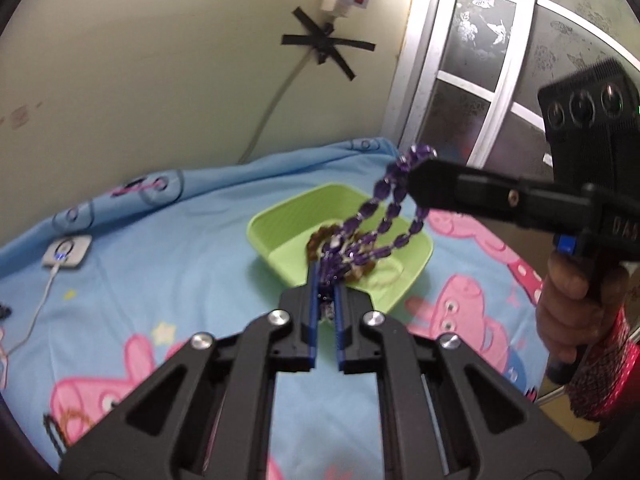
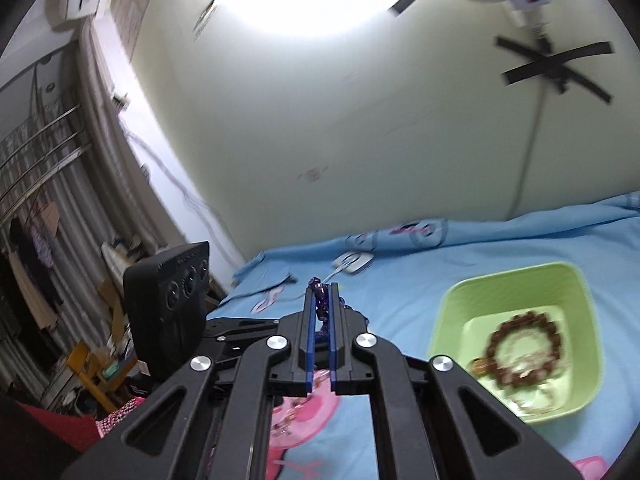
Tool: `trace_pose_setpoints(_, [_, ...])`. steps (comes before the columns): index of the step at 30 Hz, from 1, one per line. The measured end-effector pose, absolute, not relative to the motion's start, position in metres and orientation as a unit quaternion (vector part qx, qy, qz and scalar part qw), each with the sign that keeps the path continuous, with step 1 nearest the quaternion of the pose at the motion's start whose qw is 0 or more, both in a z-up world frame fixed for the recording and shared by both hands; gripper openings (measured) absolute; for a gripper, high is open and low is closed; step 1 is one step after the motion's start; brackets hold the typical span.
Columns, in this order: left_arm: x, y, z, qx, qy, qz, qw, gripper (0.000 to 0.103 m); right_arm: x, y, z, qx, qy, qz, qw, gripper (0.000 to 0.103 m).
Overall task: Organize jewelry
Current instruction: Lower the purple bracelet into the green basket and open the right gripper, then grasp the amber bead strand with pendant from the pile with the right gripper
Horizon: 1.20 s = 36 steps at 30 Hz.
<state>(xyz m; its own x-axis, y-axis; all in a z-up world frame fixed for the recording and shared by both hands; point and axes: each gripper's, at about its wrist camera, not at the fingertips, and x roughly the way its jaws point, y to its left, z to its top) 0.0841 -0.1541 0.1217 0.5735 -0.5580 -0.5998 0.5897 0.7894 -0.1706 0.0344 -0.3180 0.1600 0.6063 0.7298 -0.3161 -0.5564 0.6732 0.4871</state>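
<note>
**Purple necklace held between both tools above the tray**

Both tools grip one purple bead necklace (image 1: 384, 216): our left tool (image 1: 327, 276) has its blue pads clamped narrow on the lower bunch of strands, and our right tool (image 1: 416, 184) pinches the upper loop, with beads showing between its closed pads in its own view (image 2: 321, 300). We judge the two-point hold keeps the strands spread and untangled while they are off the bed.

The necklace hangs in the air just above the green tray (image 1: 280, 220), which sits on the blue cartoon bedsheet (image 1: 160, 280). Inside the tray lies a brown bead bracelet (image 2: 524, 348) with a thin pale chain near it. A white charger puck (image 1: 68, 254) rests on the sheet well apart from the tray, toward the wall. Lowering the strands beside the bracelet looks like the next step.
</note>
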Motion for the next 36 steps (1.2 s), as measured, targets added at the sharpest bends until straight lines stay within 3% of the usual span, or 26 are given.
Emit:
trace_pose_setpoints(10, [0.142, -0.202, 0.090, 0.020, 0.405, -0.311, 0.860, 0.007, 0.074, -0.363, 0.103, 0.210, 0.302, 0.293, 0.882, 0.000])
trace_pose_setpoints(11, [0.148, -0.205, 0.083, 0.019, 0.420, -0.304, 0.855, 0.010, 0.079, -0.362, 0.096, 0.209, 0.310, 0.289, 0.881, 0.000])
trace_pose_setpoints(13, [0.157, -0.206, 0.075, 0.013, 0.444, -0.293, 0.847, 0.029, 0.094, -0.357, 0.084, 0.199, 0.330, 0.274, 0.881, 0.000])
trace_pose_setpoints(16, [0.159, -0.197, 0.080, 0.001, 0.440, -0.286, 0.851, 0.029, 0.109, -0.349, 0.077, 0.179, 0.347, 0.244, 0.888, 0.000])
trace_pose_setpoints(25, [0.100, -0.092, 0.137, -0.051, 0.337, -0.254, 0.905, 0.029, 0.074, -0.333, 0.111, 0.175, 0.282, 0.290, 0.898, 0.004])
trace_pose_setpoints(36, [0.027, 0.088, 0.079, -0.105, 0.384, -0.037, 0.916, 0.029, 0.036, -0.212, 0.063, 0.067, 0.362, 0.404, 0.837, 0.004])
